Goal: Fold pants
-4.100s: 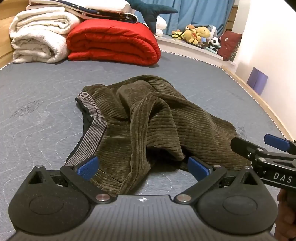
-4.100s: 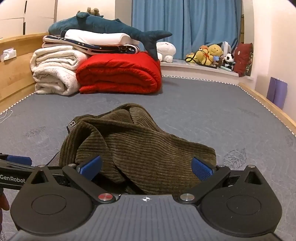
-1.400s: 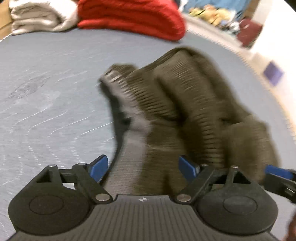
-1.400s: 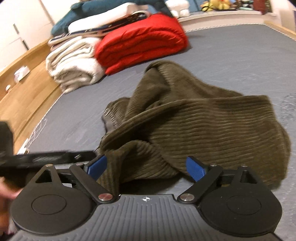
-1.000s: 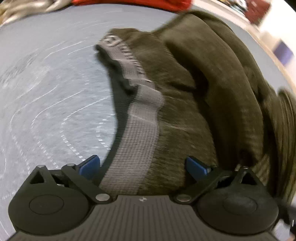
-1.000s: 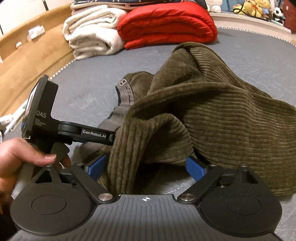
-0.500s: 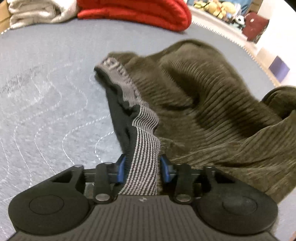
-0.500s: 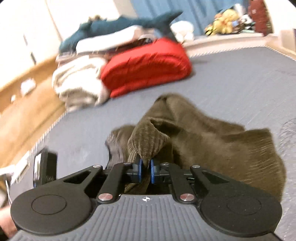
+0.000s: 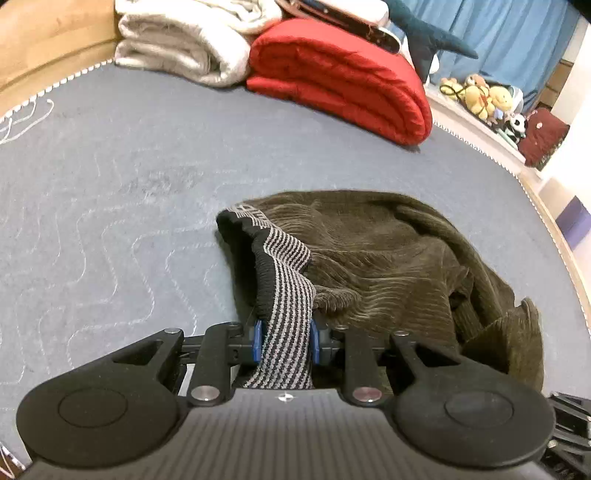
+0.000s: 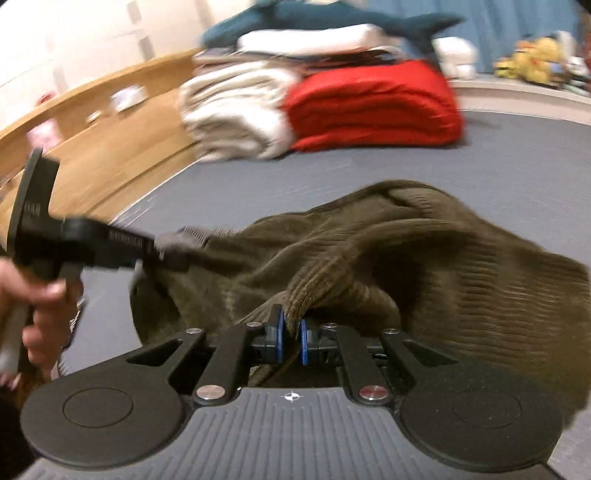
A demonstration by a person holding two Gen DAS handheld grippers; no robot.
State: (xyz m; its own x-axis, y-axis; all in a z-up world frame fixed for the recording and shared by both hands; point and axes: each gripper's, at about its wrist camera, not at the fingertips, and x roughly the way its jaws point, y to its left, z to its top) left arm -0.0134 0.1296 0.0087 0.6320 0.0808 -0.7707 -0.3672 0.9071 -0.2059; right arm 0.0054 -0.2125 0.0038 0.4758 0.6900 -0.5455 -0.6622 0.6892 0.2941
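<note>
Olive-green corduroy pants [image 9: 388,258] lie bunched on the grey-blue mattress [image 9: 110,177]. My left gripper [image 9: 284,341] is shut on their grey striped waistband [image 9: 286,295] and holds it raised off the mattress. My right gripper [image 10: 291,338] is shut on a fold of the corduroy pants [image 10: 424,258] at their near edge. The left gripper also shows in the right wrist view [image 10: 162,254], clamped on the waistband at the left side of the heap. The pant legs are hidden in the folds.
A rolled red quilt [image 9: 343,77] and folded cream blankets [image 9: 184,44] lie at the far end of the mattress, with a plush shark [image 10: 332,18] on top. A wooden bed frame [image 10: 110,147] runs along the left. Stuffed toys [image 9: 487,98] sit on the far sill.
Both grippers closed from open: the left on the waistband, the right on a corduroy fold. Both have since lifted and drawn the cloth up and apart; the right view swung left.
</note>
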